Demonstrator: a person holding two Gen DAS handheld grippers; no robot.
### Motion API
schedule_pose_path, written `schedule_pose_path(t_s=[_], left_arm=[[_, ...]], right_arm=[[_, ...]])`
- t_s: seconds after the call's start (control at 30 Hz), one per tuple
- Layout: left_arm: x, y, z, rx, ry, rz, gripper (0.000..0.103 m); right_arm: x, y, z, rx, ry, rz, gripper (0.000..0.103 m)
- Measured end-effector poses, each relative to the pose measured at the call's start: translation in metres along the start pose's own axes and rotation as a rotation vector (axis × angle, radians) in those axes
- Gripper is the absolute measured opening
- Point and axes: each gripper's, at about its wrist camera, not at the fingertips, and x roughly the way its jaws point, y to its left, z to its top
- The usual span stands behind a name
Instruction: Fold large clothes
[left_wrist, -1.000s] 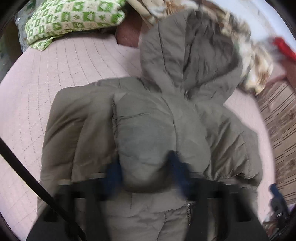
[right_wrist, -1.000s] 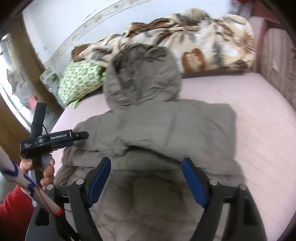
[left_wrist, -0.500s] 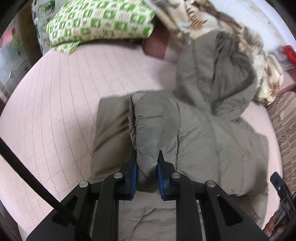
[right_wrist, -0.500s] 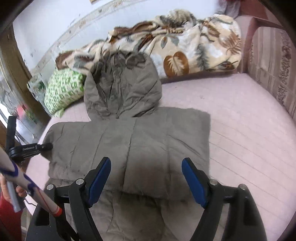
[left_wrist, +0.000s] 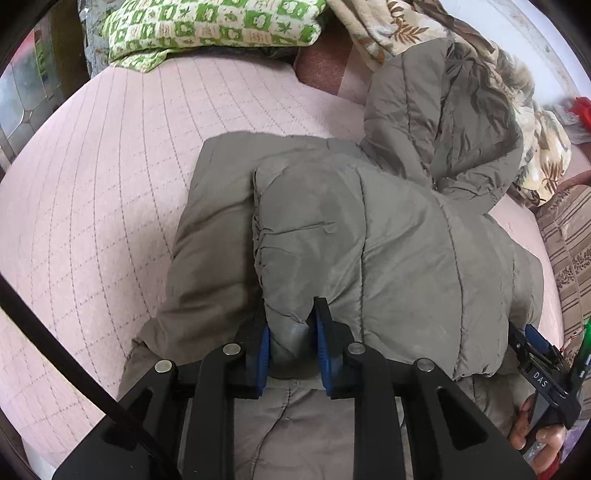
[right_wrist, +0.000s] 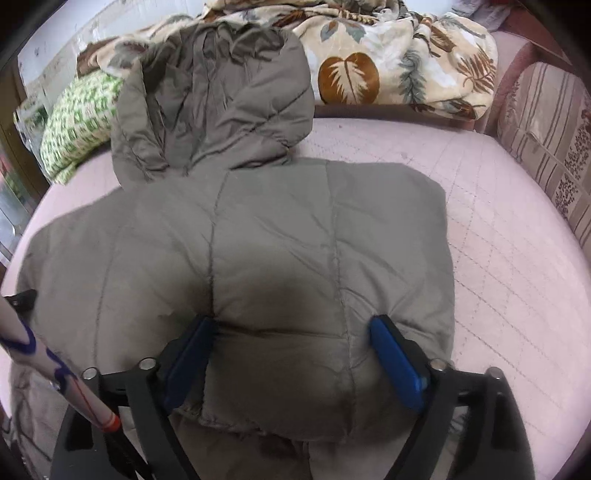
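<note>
Under my jaws is a bed (right_wrist: 509, 266) covered in a pink quilted sheet. A grey-green padded hooded jacket (right_wrist: 277, 236) lies flat on it right in front of both my jaws, hood pointing away. Beyond the hood, at the bed's far end, rest a green-and-cream checked pillow (left_wrist: 207, 26) and a bunched leaf-print blanket (right_wrist: 388, 62).

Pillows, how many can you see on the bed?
1. The green checked pillow lies at the far end of the pink bed, beside the leafy blanket. That blanket could be hiding more.
</note>
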Motion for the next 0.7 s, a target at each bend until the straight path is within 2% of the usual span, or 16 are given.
schedule_pose_path(t_s=[0.2,0.37,0.5,0.63,0.7], left_arm=[[-0.007,-0.004,0.003,0.008,-0.001,0.036,0.025],[-0.05,0.0,-0.007,0.037,-0.068,0.069,0.027],[-0.086,0.005,-0.022,0.105,-0.148,0.132,0.039],[-0.107,0.014,-0.033,0.123,-0.181,0.156,0.04],[-0.112,0.018,-0.036,0.123,-0.186,0.163,0.04]], right_arm=[[0.011,0.001,0.001,-0.016,0.022,-0.034,0.101],[0.003,0.004,0.013,-0.034,0.061,-0.079,0.101],[-0.045,0.019,0.021,-0.053,-0.055,-0.079,0.098],[-0.072,0.049,0.026,-0.098,-0.132,-0.074,0.098],[-0.074,0.069,0.027,-0.137,-0.144,-0.077,0.091]])
